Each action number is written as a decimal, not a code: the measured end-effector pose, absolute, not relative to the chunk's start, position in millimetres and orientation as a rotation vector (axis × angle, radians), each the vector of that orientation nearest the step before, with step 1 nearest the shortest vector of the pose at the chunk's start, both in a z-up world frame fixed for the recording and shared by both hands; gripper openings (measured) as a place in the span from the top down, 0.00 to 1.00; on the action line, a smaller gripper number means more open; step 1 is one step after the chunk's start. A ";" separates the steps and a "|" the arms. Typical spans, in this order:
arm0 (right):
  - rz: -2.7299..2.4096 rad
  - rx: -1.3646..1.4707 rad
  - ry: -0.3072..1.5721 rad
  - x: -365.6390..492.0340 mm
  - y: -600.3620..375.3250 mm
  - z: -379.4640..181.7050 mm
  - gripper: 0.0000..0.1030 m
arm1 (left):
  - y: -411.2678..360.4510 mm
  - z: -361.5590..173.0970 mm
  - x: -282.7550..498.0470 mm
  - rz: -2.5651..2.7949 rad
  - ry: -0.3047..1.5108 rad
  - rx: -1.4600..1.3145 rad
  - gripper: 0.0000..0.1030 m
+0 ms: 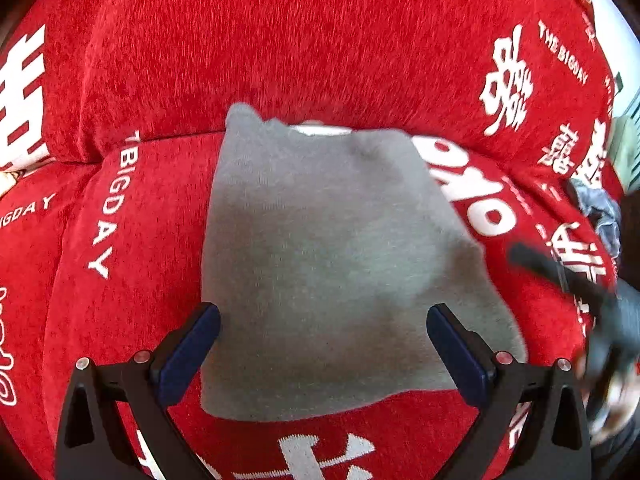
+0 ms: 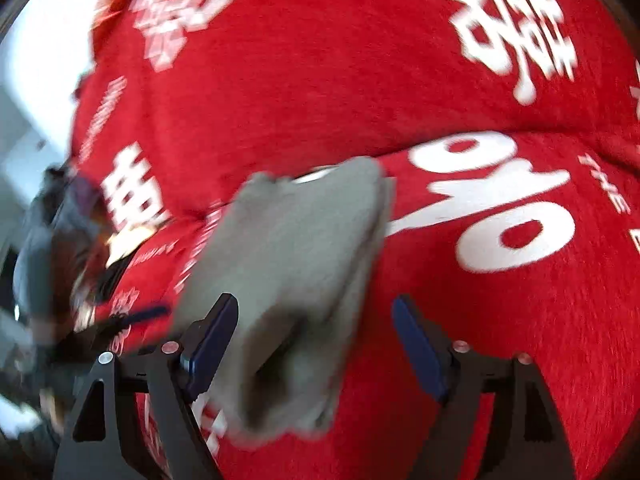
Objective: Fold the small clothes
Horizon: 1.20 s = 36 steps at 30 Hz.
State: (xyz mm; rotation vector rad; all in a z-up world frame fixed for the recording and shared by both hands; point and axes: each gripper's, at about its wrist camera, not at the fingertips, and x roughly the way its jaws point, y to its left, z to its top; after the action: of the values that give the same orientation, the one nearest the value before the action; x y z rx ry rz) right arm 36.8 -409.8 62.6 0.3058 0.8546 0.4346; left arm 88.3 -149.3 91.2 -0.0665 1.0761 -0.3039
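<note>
A small grey knit garment (image 1: 320, 248) lies folded flat on a red cover (image 1: 140, 240) with white lettering. My left gripper (image 1: 323, 344) is open, its blue-padded fingers spread over the garment's near part, holding nothing. In the right wrist view the same grey garment (image 2: 296, 264) shows folded in layers, blurred. My right gripper (image 2: 316, 344) is open, its left finger (image 2: 212, 344) against the garment's left edge. The right gripper also appears blurred at the right of the left wrist view (image 1: 580, 292).
A red back cushion (image 1: 280, 40) with white characters rises behind the garment. A bundle of grey-blue cloth (image 1: 600, 216) lies at the right edge. The left gripper and hand show blurred at the left of the right wrist view (image 2: 60, 280).
</note>
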 end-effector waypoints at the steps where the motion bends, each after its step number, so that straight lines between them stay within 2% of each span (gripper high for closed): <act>1: 0.438 0.275 0.830 25.7 -402.6 66.5 0.19 | -145.4 92.1 91.1 -0.284 1.069 -0.079 0.00; 3: 0.454 0.220 0.809 11.6 -383.0 69.5 0.20 | -135.7 88.4 98.6 -0.251 1.083 -0.129 0.00; 5: 0.466 0.148 0.835 11.2 -360.5 63.3 0.29 | -125.3 76.8 105.1 -0.211 1.123 -0.165 0.00; 6: 0.468 0.113 0.860 13.0 -351.5 54.9 0.65 | -121.9 72.8 104.4 -0.204 1.139 -0.175 0.00; 7: 0.464 0.083 0.909 17.9 -344.0 44.4 0.94 | -117.7 70.3 101.0 -0.209 1.148 -0.188 0.00; 11: 0.413 0.201 0.944 19.3 -371.1 29.9 0.93 | -106.6 68.6 81.8 -0.173 1.109 -0.102 0.00; 14: 0.373 0.282 0.964 13.8 -386.7 17.4 0.95 | -102.8 44.6 82.0 -0.150 1.173 -0.030 0.00; 15: 0.373 0.296 0.959 11.0 -389.1 17.1 0.94 | -98.5 43.3 81.3 -0.152 1.177 -0.069 0.00; 17: 0.358 0.310 0.967 8.4 -390.9 25.1 0.87 | -96.7 50.0 79.5 -0.151 1.171 -0.084 0.00; 20: 0.303 0.267 0.906 3.1 -387.8 51.5 0.63 | -103.6 69.8 70.6 -0.166 1.106 -0.021 0.00; 22: 0.278 0.180 0.827 2.2 -377.6 78.0 0.16 | -108.2 80.4 68.2 -0.177 1.062 0.015 0.00; 23: 0.279 0.148 0.788 4.6 -370.0 89.2 0.13 | -109.8 82.0 68.8 -0.174 1.050 0.025 0.00; 27: 0.349 0.064 0.773 30.6 -336.8 101.6 0.13 | -116.1 76.0 87.5 -0.121 1.062 0.049 0.00; 31: 0.424 0.112 0.889 64.4 -325.7 71.6 0.13 | -115.5 58.5 101.1 -0.087 1.102 0.045 0.00; 33: 0.380 0.135 0.981 78.9 -334.5 42.8 0.19 | -111.7 53.5 104.7 -0.112 1.121 0.004 0.00; 36: 0.402 0.130 0.944 69.9 -342.8 40.6 0.19 | -111.9 52.8 104.3 -0.133 1.118 0.011 0.00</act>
State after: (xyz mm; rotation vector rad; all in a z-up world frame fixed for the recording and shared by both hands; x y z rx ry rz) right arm 69.9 -342.8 40.6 0.1304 0.9436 0.4015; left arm 104.3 -111.9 52.8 0.0107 1.1178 -0.1326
